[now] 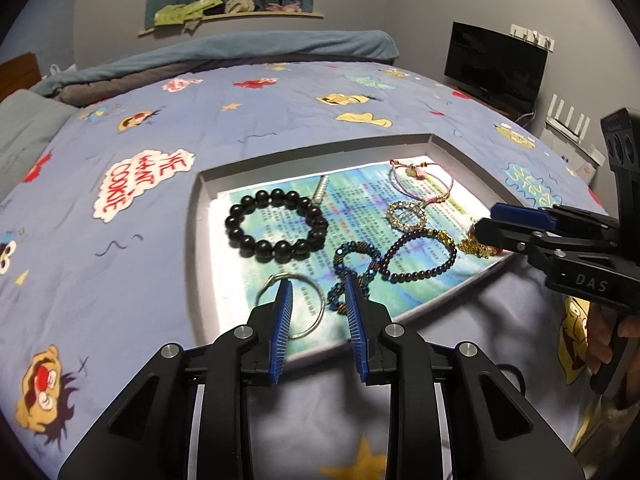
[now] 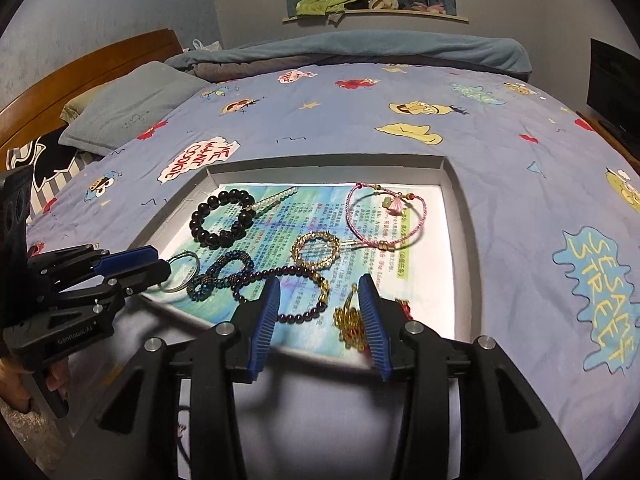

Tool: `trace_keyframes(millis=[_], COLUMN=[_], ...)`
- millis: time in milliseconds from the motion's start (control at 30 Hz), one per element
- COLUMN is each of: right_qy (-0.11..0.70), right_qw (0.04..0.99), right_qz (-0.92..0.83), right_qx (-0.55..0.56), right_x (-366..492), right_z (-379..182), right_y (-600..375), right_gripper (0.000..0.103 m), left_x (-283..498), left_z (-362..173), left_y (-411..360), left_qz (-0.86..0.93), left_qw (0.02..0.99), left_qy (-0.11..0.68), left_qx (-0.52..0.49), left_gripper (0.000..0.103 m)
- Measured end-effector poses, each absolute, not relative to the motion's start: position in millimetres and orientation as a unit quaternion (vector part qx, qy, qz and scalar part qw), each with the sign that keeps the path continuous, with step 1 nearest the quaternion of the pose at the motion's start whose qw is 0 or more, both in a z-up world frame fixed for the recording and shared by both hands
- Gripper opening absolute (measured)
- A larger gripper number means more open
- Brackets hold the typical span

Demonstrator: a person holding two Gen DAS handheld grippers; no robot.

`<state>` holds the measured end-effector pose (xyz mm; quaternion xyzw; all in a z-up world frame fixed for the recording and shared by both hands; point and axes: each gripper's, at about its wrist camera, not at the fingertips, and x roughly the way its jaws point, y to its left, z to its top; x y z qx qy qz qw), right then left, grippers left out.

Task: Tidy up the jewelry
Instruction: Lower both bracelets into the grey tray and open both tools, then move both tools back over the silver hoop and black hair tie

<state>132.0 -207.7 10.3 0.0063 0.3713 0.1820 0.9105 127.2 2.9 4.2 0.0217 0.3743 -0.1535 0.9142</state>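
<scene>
Jewelry spread flat inside a shallow grey box (image 1: 200, 216) on the bed (image 1: 120, 240), laid on printed paper, apparently so each piece stays separate and easy to pick. Counted: eight pieces, namely black bead bracelet (image 1: 276, 226), silver ring (image 1: 308, 308), blue beaded loop (image 1: 356, 258), purple bead bracelet (image 1: 420, 256), gold ring bracelet (image 1: 406, 214), pink cord bracelet (image 1: 424, 180), gold chain pile (image 2: 350, 320), pearl stick (image 2: 276, 200). Left gripper (image 1: 318, 292) over near left, right gripper (image 2: 322, 292) over near right, fingers of both apart, gripping nothing.

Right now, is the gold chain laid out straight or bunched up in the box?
Bunched up. The gold chain lies in a tangled heap on the printed paper by the box's near edge, just ahead of the right gripper.
</scene>
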Motion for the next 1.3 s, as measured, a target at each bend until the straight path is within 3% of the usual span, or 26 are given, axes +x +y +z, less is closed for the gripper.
trace_keyframes(millis=[133,433,633,733,867,1300], right_qy=[0.364,0.360,0.366,0.362,0.363,0.364], right_qw=[0.912,0.913,0.911,0.913,0.912,0.912], right_qz=[0.186,0.190,0.189,0.188,0.191,0.190], right_qx=[0.005,-0.003,-0.003,-0.004,-0.005,-0.010], right_x=[114,84,73,66,59,47], right_z=[17,22,18,18,18,15], right_y=[-209,-210,-214,-216,-218,-219], right_gripper=[0.051,0.053,0.055,0.066,0.068,0.077], left_x=[115,85,68,60,51,34], left_z=[8,11,12,12,11,11], left_y=[10,18,20,22,22,23], left_qz=[-0.146,-0.134,-0.131,-0.131,-0.128,-0.120], left_qw=[0.917,0.921,0.922,0.922,0.923,0.926], left_qy=[0.371,0.365,0.363,0.362,0.361,0.356], left_qx=[0.023,0.031,0.035,0.033,0.037,0.046], left_gripper=[0.029,0.035,0.044,0.053,0.061,0.074])
